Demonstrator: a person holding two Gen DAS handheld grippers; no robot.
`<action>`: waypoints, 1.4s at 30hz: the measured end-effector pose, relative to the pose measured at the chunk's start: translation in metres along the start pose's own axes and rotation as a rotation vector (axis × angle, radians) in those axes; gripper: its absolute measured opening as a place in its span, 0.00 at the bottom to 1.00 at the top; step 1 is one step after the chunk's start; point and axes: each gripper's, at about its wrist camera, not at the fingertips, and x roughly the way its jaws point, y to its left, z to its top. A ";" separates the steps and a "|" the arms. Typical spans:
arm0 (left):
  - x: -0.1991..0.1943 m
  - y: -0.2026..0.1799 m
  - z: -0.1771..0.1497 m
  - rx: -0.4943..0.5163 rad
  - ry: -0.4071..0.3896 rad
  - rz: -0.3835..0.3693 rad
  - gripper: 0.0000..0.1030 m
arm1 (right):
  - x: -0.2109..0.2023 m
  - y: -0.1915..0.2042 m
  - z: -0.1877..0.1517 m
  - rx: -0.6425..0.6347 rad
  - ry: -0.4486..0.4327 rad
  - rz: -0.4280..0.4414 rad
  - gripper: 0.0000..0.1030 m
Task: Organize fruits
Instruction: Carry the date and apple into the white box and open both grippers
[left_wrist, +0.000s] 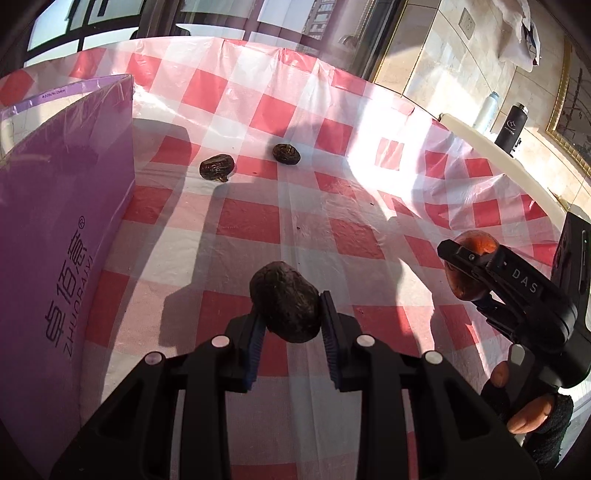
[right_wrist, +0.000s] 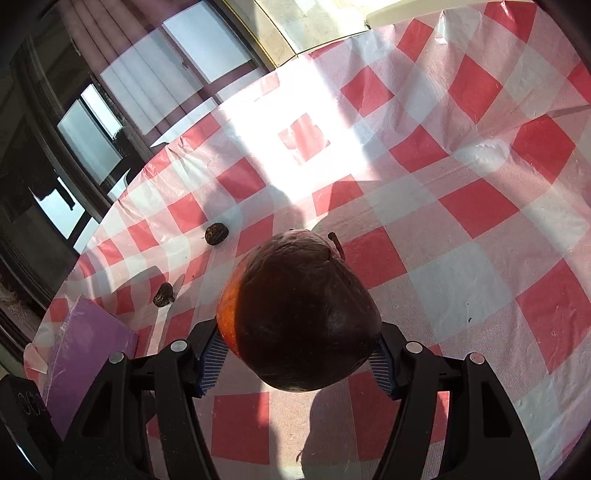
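Observation:
My left gripper (left_wrist: 291, 317) is shut on a dark, rough, oval fruit (left_wrist: 286, 304) and holds it above the red-and-white checked tablecloth (left_wrist: 332, 206). My right gripper (right_wrist: 295, 354) is shut on a large red-orange pear-shaped fruit (right_wrist: 299, 314), dark in shadow, with its stem pointing away. The right gripper with that fruit (left_wrist: 469, 266) also shows at the right of the left wrist view. Two small dark wrinkled fruits (left_wrist: 216, 167) (left_wrist: 286, 153) lie on the cloth further off; they also show in the right wrist view (right_wrist: 163, 294) (right_wrist: 217, 233).
A tall purple box (left_wrist: 66, 229) stands at the left, close to the left gripper; it also shows in the right wrist view (right_wrist: 88, 347). A white bottle (left_wrist: 485, 112) and a black bottle (left_wrist: 511, 127) stand beyond the table's right edge. Windows lie behind the table.

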 end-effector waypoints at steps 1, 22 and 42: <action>-0.004 -0.003 -0.002 0.015 -0.007 0.006 0.28 | -0.005 0.001 -0.006 0.003 0.005 0.002 0.62; -0.128 0.006 0.008 0.048 -0.226 0.013 0.28 | -0.032 0.070 -0.052 -0.097 0.053 0.139 0.62; -0.196 0.182 0.079 -0.121 -0.251 0.346 0.28 | -0.028 0.287 -0.075 -0.572 0.092 0.377 0.62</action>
